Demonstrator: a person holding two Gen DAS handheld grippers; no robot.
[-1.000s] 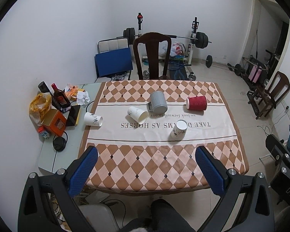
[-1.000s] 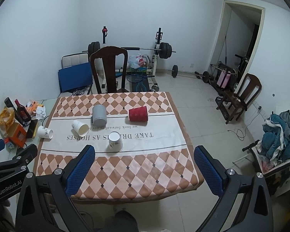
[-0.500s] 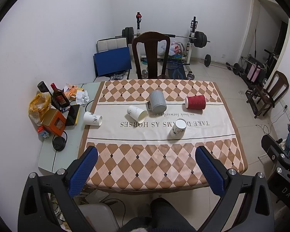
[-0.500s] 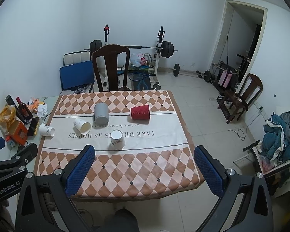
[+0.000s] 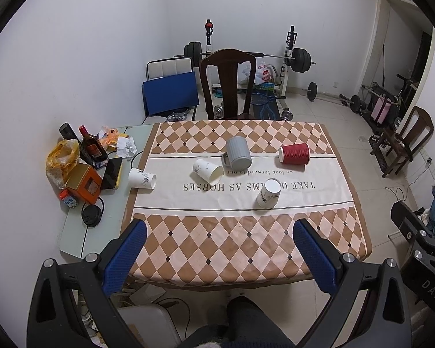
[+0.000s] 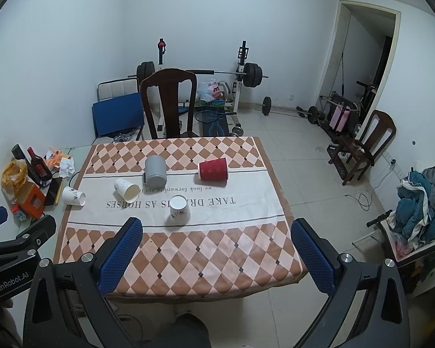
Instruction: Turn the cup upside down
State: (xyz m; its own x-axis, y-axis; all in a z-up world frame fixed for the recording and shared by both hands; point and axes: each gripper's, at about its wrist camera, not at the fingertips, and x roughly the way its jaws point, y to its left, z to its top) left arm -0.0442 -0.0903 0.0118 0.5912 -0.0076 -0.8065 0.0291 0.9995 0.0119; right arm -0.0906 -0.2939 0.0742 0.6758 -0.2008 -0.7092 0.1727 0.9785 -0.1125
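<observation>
Several cups sit on the checked tablecloth (image 5: 217, 246). A white paper cup (image 5: 268, 193) (image 6: 180, 210) stands upside down near the middle. A second white cup (image 5: 207, 171) (image 6: 127, 189) and a third (image 5: 142, 178) (image 6: 73, 196) lie on their sides at the left. A red ribbed cup (image 5: 294, 153) (image 6: 213, 169) lies on its side at the right. A grey mug (image 5: 238, 152) (image 6: 155, 170) stands upside down. My left gripper (image 5: 217, 256) and right gripper (image 6: 217, 253) are open and empty, held high above the near table edge.
A grey side table (image 5: 81, 232) at the left holds bottles (image 5: 90, 147), an orange box (image 5: 84, 183), a bag and a phone. A dark wooden chair (image 5: 228, 84) stands behind the table. Gym weights (image 5: 300, 59) line the back wall; another chair (image 6: 362, 145) stands at the right.
Both grippers have drifted slightly, so the table sits a little differently in each view. The cups have not moved. Both grippers stay open.
</observation>
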